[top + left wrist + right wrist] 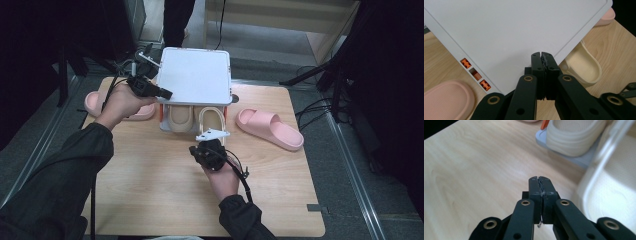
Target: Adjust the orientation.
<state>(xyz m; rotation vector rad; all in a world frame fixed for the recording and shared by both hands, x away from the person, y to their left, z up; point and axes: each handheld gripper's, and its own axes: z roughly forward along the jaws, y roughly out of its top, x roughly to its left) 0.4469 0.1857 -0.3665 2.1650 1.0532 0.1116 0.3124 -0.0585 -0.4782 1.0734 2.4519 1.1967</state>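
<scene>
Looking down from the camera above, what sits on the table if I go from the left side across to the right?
Pink slipper → left tongs at the white lid → beige slipper under the lid → cream slipper with the right tongs just in front of it → second pink slipper.

1. A light wooden table (150, 185) with rounded corners carries everything.
2. At its 12 o'clock edge stands a small white rack (195, 75) with a flat top.
3. Two beige slippers (181, 119) sit under that top.
4. One pink slipper (269, 128) lies toward 2 o'clock, another pink slipper (95, 103) toward 10 o'clock.
</scene>
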